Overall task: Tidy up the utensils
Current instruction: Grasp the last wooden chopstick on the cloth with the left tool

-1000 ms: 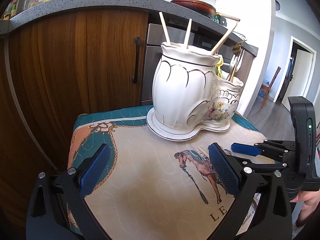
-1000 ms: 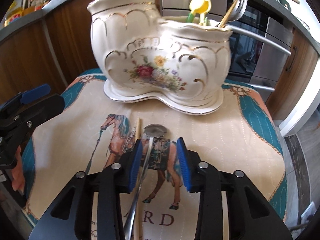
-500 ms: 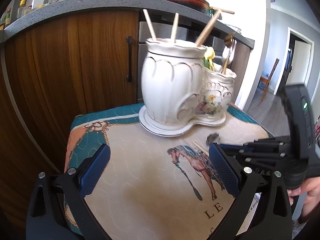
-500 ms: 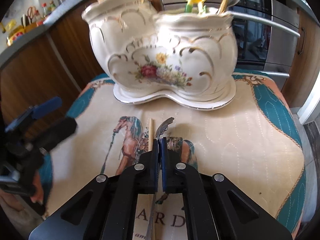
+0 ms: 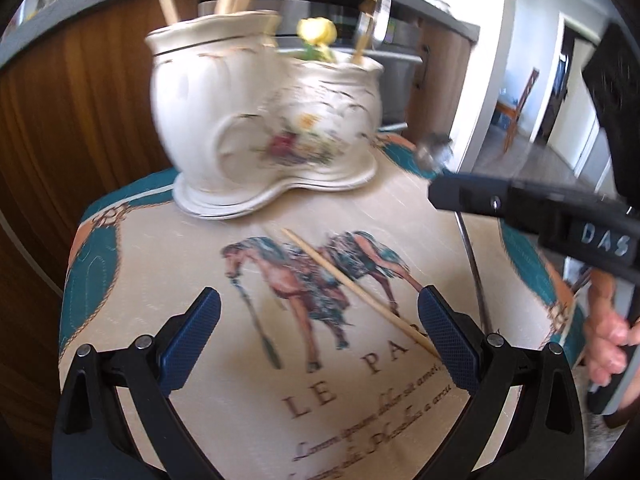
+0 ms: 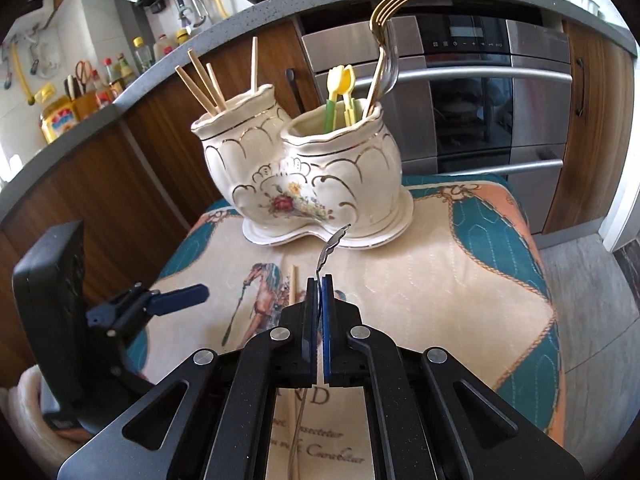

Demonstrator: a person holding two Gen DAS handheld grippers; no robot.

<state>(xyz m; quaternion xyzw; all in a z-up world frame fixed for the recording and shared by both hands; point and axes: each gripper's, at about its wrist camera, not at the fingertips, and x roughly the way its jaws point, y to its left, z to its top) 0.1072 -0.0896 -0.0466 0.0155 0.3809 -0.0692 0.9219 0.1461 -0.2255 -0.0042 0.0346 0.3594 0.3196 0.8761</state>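
A white ceramic double holder (image 6: 304,184) (image 5: 260,120) stands at the back of the horse-print cloth (image 6: 420,264). Its left pot holds several chopsticks (image 6: 204,80); its right pot holds yellow-green plastic utensils (image 6: 340,96) and forks (image 6: 384,52). My right gripper (image 6: 319,284) is shut on a metal spoon (image 6: 332,242), lifted above the cloth, bowl pointing at the holder; it also shows in the left wrist view (image 5: 436,150). One chopstick (image 5: 352,288) (image 6: 293,284) lies on the cloth. My left gripper (image 5: 316,336) is open and empty just above the cloth, the chopstick's near end by its right finger.
Wooden cabinet doors (image 6: 100,200) and a steel oven (image 6: 480,96) stand behind the cloth-covered surface. A grey counter (image 6: 280,0) above carries bottles and pans. A doorway and a chair (image 5: 520,108) lie to the right.
My right gripper closed on the spoon and lifted it off the cloth. My left gripper swung right and forward over the cloth, now near the lying chopstick.
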